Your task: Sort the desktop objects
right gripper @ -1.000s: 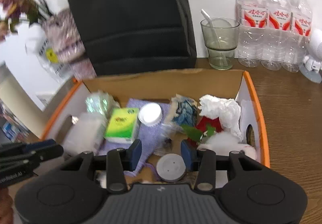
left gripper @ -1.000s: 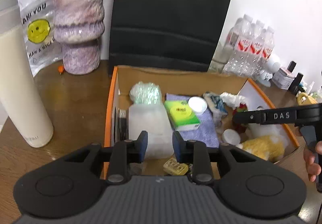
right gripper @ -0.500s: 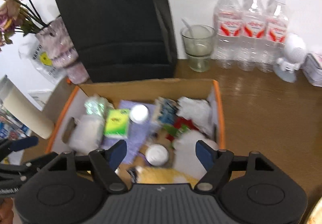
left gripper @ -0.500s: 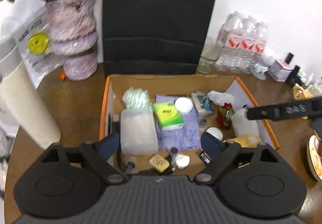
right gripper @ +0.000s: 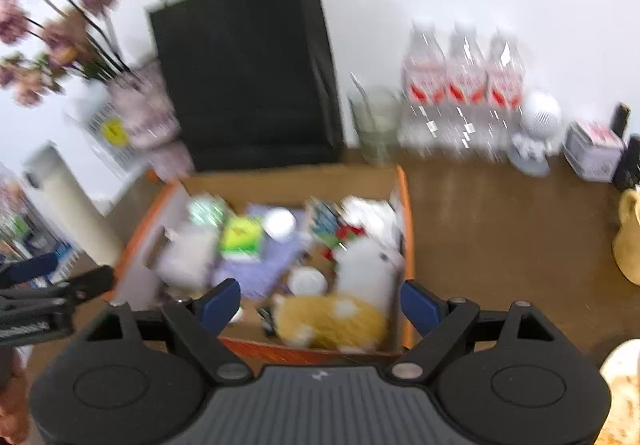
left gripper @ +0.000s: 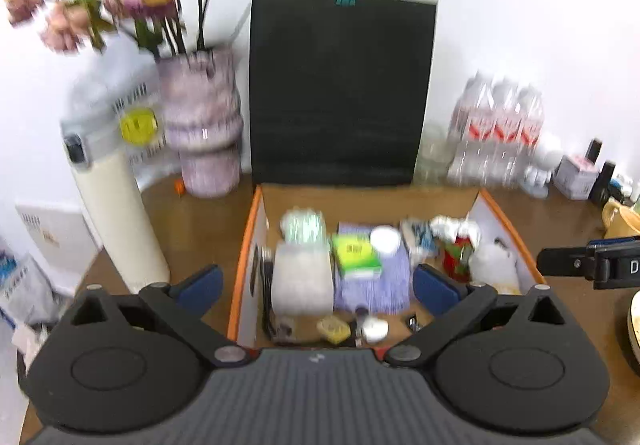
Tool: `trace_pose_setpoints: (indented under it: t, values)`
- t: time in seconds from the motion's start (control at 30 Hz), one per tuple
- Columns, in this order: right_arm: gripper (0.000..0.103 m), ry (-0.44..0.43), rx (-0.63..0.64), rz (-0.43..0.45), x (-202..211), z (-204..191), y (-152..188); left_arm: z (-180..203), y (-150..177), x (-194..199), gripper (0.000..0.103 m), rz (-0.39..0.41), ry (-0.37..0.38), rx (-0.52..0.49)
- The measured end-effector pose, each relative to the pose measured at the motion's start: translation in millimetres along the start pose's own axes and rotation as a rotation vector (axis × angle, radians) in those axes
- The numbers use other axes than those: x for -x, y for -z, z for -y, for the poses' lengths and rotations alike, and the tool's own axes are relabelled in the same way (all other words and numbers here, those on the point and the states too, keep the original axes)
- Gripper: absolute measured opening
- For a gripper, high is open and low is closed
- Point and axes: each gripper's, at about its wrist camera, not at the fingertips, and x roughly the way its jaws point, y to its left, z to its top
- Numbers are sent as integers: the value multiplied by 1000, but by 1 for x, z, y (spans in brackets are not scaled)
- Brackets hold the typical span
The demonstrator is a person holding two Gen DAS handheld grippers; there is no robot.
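An orange-edged cardboard box [left gripper: 243, 257] sits on the brown desk, full of small items: a frosted white container [left gripper: 302, 279], a green tissue pack [left gripper: 356, 255], a purple cloth [left gripper: 372, 285], a white lid [left gripper: 385, 239] and a yellow plush toy [right gripper: 332, 319]. My left gripper [left gripper: 318, 289] is wide open and empty, held above the box's near edge. My right gripper [right gripper: 320, 303] is wide open and empty above the box's near right part [right gripper: 408, 205]. Both views are blurred.
A black paper bag [left gripper: 340, 85] stands behind the box. A purple vase with flowers [left gripper: 202, 121] and a cream cylinder [left gripper: 116, 221] stand left. Water bottles [right gripper: 460, 89], a glass [right gripper: 376, 123], a white figure [right gripper: 536, 125] and a yellow cup [right gripper: 630, 241] stand right.
Both grippers opened from nearly shut to wide open and pulled back and up from the box, so more of the desk and the wall shows.
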Motion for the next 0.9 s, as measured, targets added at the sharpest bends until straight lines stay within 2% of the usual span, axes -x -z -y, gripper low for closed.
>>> trace_pose_setpoints:
  t: [0.07,0.13,0.2,0.33,0.53,0.73,0.9]
  values:
    - [87,-19,38,135,14,-7,13,1,9,9,103,77,21,-22]
    - [87,4,82,278,25,-12,31,3,18,15,103,134,25,-36]
    - [87,9,97,333,27,-15,46,5,25,20,103,170,29,-37]
    - [87,-2,77,329,24,-15,56,6,33,29,103,225,31,-24]
    - [87,8,68,295,27,-18,70,8,55,41,103,229,29,-41]
    - [87,7,57,225,26,-21,106,4,97,56,103,166,6,-18]
    - [87,3,46,162,32,-25,154,-3,133,75,103,94,7,19]
